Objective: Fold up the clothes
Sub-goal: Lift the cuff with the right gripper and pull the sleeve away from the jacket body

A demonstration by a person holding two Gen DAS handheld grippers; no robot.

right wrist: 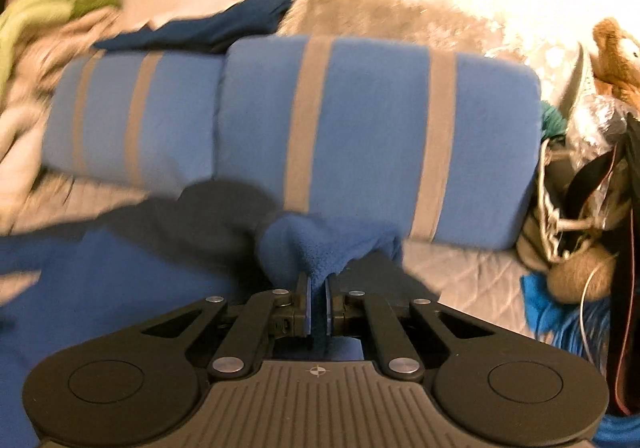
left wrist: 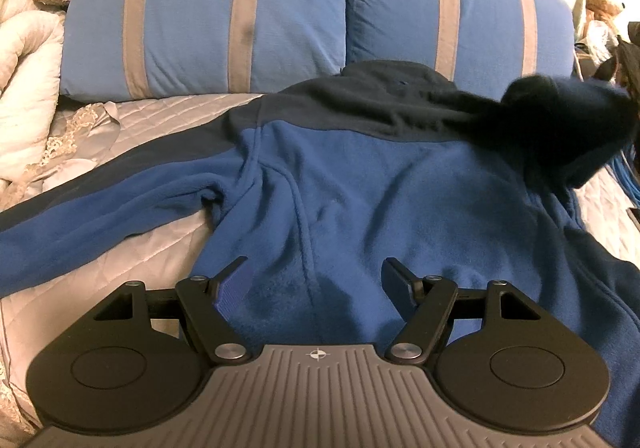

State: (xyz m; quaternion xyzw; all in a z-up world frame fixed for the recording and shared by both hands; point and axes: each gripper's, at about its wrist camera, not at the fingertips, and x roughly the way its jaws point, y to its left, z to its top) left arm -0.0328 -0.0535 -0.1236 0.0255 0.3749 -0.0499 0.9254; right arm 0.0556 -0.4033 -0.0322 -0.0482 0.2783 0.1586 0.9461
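I count one garment: a two-tone fleece jacket [left wrist: 340, 184], royal blue in the body and dark navy across the shoulders, spread over the grey quilted bedspread [left wrist: 132, 116] with one sleeve [left wrist: 104, 204] stretched out to the left. My left gripper [left wrist: 314, 274] hovers over the jacket's lower body with its jaws standing wide and nothing between them. My right gripper [right wrist: 318, 288] has its jaws pinched narrow on a bunch of the jacket's blue fleece cuff [right wrist: 316, 248], lifted off the bed; in the left view that raised sleeve is only a dark blurred lump at the right edge. Behind the jacket lie two blue pillows with grey stripes [left wrist: 204, 16], side by side. One brown teddy bear [right wrist: 616, 56] sits at the far right, cut off by the frame. One dark blue folded cloth [right wrist: 224, 28] rests on the pillows, and a green cloth [right wrist: 52, 8] shows at the left, both smeared by motion. The clutter beside the bed at the right, cords and bags, I cannot sort out or count.
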